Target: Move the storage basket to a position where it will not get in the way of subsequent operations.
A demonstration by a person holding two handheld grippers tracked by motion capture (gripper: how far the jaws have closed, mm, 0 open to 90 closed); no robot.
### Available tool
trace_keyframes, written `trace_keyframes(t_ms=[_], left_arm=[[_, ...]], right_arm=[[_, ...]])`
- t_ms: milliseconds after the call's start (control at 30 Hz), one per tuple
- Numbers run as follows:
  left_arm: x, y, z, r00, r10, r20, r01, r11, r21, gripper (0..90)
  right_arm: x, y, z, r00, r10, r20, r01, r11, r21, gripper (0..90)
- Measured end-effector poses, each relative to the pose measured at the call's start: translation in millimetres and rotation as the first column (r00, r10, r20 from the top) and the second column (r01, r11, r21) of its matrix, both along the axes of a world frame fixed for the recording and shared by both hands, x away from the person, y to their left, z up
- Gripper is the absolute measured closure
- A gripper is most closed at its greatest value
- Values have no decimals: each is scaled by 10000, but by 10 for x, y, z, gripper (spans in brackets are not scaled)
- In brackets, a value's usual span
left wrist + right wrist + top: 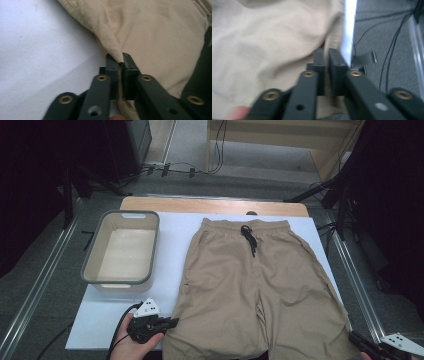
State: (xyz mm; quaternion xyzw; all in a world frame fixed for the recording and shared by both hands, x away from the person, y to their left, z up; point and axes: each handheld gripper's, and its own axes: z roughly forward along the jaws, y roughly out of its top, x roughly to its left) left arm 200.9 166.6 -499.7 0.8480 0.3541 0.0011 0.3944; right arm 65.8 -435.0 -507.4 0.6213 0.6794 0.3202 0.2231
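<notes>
The tan shorts [250, 285] lie flat and face up on the white tabletop [172, 240], waistband and black drawstring [248, 238] at the far end, leg hems toward you, and just to the right of the grey bin [121, 249]. You are at the gripping step: both hem corners are being taken so the garment can be lifted or folded. Your left gripper [119, 60] sits at the outer hem corner of the leg nearer the bin, and the left gripper view shows its jaws clenched on a pinched ridge of cloth that rises between the tips. Your right gripper [325, 53] is at the hem corner of the leg farther from the bin, near the tabletop's edge; in the right gripper view its jaws stand nearly together with tan cloth lying behind and under them, but the picture is blurred and you cannot tell whether they have really caught the hem. So check that side first and re-pinch if the cloth slips. The next move then probably calls for raising both corners together, level and at the same pace, and carrying them toward the waistband, keeping the cloth taut between your hands so the fold lands straight and the bin stays untouched.
</notes>
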Motion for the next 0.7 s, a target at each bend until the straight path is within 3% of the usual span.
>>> trace_keyframes(t_ms=[100, 233, 300, 367, 400, 500, 567, 633, 700], left_arm=[[-11, 40, 42, 9999, -148, 59, 147, 9998, 141, 885], [-64, 118, 19, 9997, -208, 95, 201, 9974, 687, 887], [-80, 156, 21, 9995, -176, 245, 161, 9981, 599, 875], [-81, 145, 78, 9978, 41, 660, -63, 9994, 334, 708], [-71, 122, 132, 9963, 84, 857, -90, 9999, 65, 586], [15, 5, 318, 9938, 38, 1110, 49, 9969, -780, 348], [96, -102, 429, 9903, 104, 1387, 26, 9957, -928, 257], [208, -209, 524, 9849, 159, 1721, -7, 9961, -879, 191], [362, -297, 601, 9817, 338, 1874, -134, 9940, -1087, 155]], right_arm=[[23, 141, 71, 9965, 663, 515, -656, 9977, -151, 705], [78, 266, 120, 9881, 1185, 985, -1195, 9928, 43, 673], [133, 308, 150, 9824, 1369, 1270, -1404, 9899, 194, 625], [223, 355, 195, 9771, 1547, 1458, -1591, 9871, 192, 594], [280, 380, 224, 9743, 1662, 1518, -1714, 9850, 219, 583], [485, 462, 329, 9651, 1940, 1760, -1971, 9804, 1, 552], [646, 521, 414, 9591, 1995, 2007, -1958, 9799, -384, 530], [829, 553, 500, 9533, 2059, 2211, -2001, 9786, -484, 520], [1034, 565, 583, 9488, 2098, 2362, -2032, 9777, -523, 509]])
